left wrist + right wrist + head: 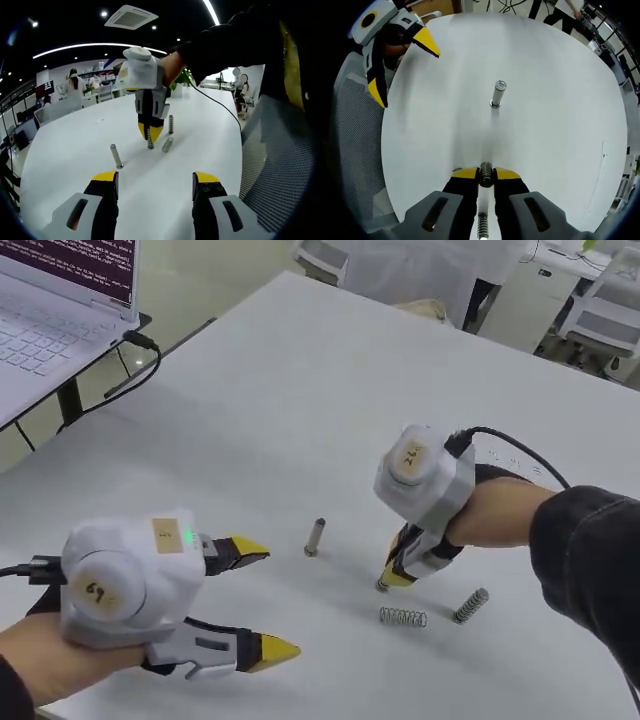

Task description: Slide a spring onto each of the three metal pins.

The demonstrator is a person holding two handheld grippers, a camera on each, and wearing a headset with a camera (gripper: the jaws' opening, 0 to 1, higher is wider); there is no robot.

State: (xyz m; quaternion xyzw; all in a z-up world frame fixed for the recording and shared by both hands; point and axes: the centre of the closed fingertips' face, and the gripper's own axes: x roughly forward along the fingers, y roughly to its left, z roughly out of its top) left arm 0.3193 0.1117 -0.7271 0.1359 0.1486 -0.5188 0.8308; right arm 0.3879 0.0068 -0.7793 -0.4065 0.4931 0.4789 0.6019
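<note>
One spring is sitting pinched in the right gripper; the left gripper is idling, spread. Next is calling for lining it over the pin.

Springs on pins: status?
Left gripper open, off the work. Right gripper shut on a spring, tips at the table. One bare pin upright; two springs loose beside the right gripper. Nothing between held spring and pin.

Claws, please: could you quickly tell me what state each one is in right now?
Left claw: open, holding nothing.
Right claw: closed on a coiled grey metal spring.
</note>
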